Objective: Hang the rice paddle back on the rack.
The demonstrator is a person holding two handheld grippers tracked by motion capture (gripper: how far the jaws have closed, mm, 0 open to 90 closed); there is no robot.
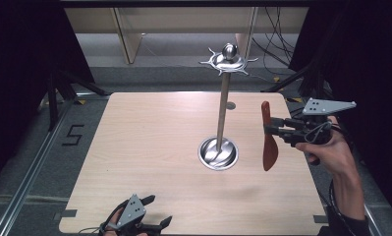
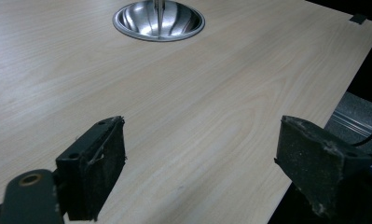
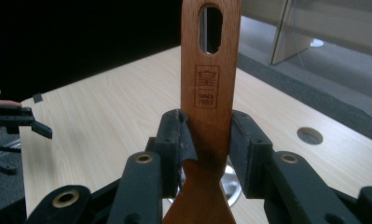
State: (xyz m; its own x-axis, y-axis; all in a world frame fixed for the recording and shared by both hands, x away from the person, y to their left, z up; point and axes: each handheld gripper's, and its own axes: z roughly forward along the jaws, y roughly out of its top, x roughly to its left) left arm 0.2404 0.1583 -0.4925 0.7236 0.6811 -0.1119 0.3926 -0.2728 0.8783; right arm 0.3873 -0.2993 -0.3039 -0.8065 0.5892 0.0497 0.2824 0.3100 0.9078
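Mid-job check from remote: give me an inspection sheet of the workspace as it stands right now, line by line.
Surface: light wooden table, bare apart from the stand; a round hole near its far edge.
Job's things: metal rack stand upright on its round base, hooks at the top carrying nothing; wooden spatula held off the table, to the right of the stand.
Clutter: nothing seen.
Grippers: right hand-held gripper shut on the spatula's handle; left hand-held gripper open, holding nothing, at the near edge.
Cables: black cables on the floor beyond the table.
Surroundings: dark curtains on both sides, grey floor, a "5" marked on the left.
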